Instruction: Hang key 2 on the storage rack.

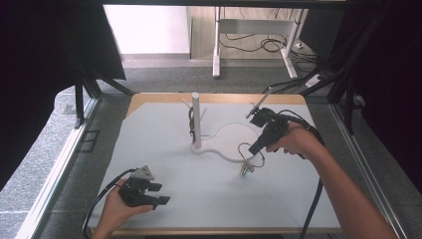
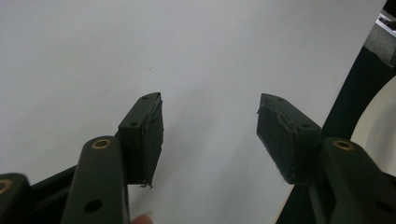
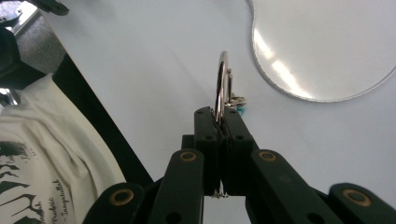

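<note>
A thin metal ring [image 3: 223,79] stands on edge between the pads of my right gripper [image 3: 222,116], which is shut on it. A small clasp with a teal bit [image 3: 237,103] hangs from the ring. In the high view my right gripper [image 1: 252,148] holds the ring [image 1: 244,149] just above the mat, at the front rim of the stand's round white base [image 1: 234,137], with the clasp [image 1: 245,169] dangling below. A white post [image 1: 196,119] with side pegs rises from that base. My left gripper [image 1: 161,194] rests at the mat's near left, open and holding nothing [image 2: 210,126].
The white mat [image 1: 199,184] lies on a wooden-edged table [image 1: 149,97]. Black frame bars and curtains [image 1: 79,94] flank both sides. Desk legs and cables [image 1: 259,45] stand on the floor beyond the far edge. A person's shirt [image 3: 42,154] is at the near edge.
</note>
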Tool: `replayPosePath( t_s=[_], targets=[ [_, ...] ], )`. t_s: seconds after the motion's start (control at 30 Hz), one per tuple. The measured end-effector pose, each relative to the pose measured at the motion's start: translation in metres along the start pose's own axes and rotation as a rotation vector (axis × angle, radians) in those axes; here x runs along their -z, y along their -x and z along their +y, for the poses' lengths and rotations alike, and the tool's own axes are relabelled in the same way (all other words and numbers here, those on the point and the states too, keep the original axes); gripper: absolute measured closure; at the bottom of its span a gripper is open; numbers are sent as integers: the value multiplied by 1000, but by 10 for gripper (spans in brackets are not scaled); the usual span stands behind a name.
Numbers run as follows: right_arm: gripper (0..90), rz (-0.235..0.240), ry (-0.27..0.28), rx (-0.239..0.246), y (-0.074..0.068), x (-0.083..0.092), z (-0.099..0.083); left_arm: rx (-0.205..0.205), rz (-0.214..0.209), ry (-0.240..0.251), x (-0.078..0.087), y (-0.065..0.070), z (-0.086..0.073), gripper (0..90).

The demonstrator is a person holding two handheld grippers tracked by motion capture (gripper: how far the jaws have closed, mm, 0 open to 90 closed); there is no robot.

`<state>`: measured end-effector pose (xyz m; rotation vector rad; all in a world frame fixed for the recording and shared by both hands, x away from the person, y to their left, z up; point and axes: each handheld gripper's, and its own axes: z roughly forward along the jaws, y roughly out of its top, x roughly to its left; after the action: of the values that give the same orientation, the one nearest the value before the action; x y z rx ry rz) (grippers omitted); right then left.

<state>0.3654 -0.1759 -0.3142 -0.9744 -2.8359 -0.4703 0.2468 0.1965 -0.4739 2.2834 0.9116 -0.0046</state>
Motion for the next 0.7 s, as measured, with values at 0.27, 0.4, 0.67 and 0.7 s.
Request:
replayPosePath(
  t_s=[0.27,0.4,0.67,0.7],
  targets=[
    [875,-12,-13,-8,7,9,14,-1,-3,8,3,0,0,416],
    [875,-16,-16,-19,10,9,20,-1,-5,7,2,0,0,416],
    [876,-29,5,-34,14,13,32,-1,-8,5,2,1,0,415],
    [876,-32,8,-37,14,14,33,-4,-9,5,1,1,0,415]
  ],
)
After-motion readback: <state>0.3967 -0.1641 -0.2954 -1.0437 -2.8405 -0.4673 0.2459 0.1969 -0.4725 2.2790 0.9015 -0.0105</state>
